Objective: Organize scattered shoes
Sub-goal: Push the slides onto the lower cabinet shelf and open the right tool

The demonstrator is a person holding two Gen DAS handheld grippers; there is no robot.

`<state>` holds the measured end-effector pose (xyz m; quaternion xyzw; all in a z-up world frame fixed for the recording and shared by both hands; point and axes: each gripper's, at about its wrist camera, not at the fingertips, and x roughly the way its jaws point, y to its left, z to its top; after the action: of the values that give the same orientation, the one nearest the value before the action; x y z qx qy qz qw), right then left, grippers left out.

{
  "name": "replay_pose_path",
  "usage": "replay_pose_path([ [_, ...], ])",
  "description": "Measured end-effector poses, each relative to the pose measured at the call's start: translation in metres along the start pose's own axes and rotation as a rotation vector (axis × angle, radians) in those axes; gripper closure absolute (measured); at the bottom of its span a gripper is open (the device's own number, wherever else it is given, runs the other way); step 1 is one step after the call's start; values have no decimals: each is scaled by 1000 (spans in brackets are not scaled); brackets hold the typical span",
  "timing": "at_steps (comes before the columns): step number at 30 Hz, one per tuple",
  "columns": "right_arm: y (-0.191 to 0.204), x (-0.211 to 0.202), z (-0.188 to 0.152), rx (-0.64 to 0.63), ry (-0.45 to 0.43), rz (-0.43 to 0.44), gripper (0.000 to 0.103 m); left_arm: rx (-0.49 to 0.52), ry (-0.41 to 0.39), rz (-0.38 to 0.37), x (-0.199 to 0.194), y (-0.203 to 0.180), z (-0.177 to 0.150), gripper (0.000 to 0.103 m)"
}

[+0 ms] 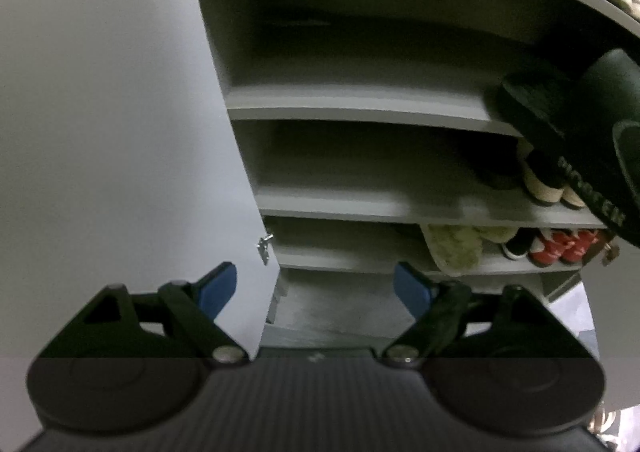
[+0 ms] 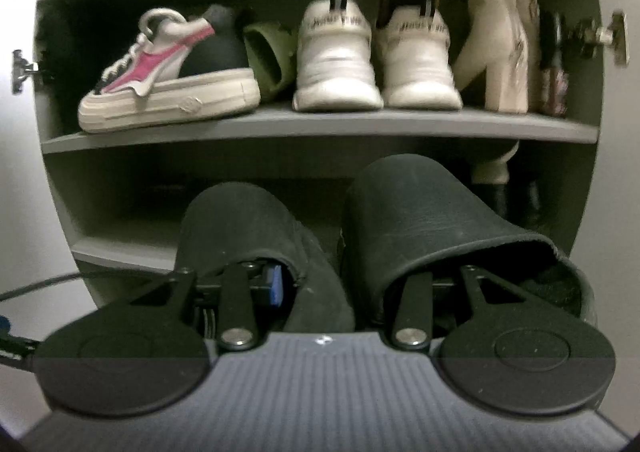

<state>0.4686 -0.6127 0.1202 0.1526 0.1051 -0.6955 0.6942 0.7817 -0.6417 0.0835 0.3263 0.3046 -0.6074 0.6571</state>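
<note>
Shoe cabinet fills both frames, shelves grey. 2 black slippers sit low center in the right wrist view, one finger of the right gripper tucked inside each, jaws spread wide. Pink-white sneaker upper left. Left gripper lower center, wide open, empty.
</note>
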Motion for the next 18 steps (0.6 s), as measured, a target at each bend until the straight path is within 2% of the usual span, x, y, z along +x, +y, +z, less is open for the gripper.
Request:
replay_pose_path([
  [4,-5,31,1,46,25,9,59,-2,3,-3,-1,3,1,16],
  [18,1,107,-6,29,15,40,59,1,16,-10,-1,12,-1,16],
])
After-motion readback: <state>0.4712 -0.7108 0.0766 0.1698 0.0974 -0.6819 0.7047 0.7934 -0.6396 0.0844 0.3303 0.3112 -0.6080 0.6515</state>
